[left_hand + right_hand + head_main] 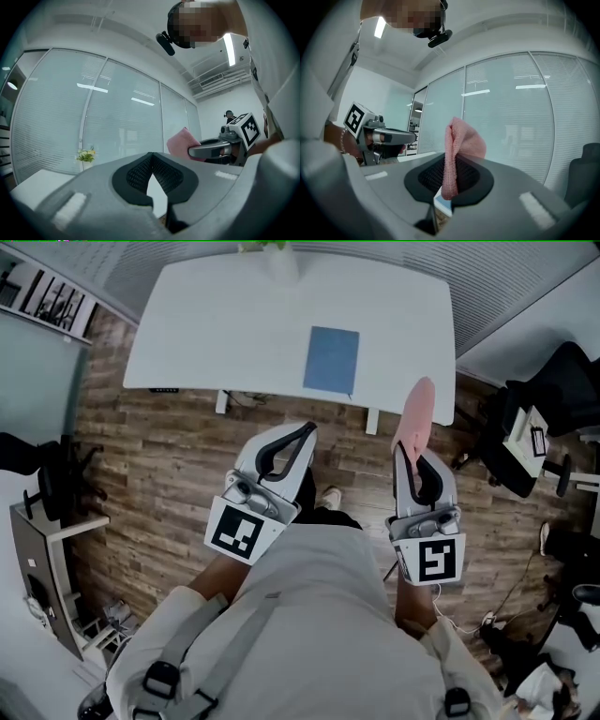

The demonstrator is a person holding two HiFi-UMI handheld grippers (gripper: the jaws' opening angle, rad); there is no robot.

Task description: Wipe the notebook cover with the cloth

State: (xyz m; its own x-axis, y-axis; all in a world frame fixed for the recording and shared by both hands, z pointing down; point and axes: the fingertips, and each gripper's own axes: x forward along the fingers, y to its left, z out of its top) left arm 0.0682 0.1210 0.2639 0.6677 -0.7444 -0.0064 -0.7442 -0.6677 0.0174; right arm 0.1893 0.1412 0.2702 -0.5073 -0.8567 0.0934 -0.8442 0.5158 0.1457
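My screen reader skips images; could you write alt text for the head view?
Seen from above, the right gripper holds a pink cloth short of a white table where a blue notebook lies. The left gripper is shut, empty.
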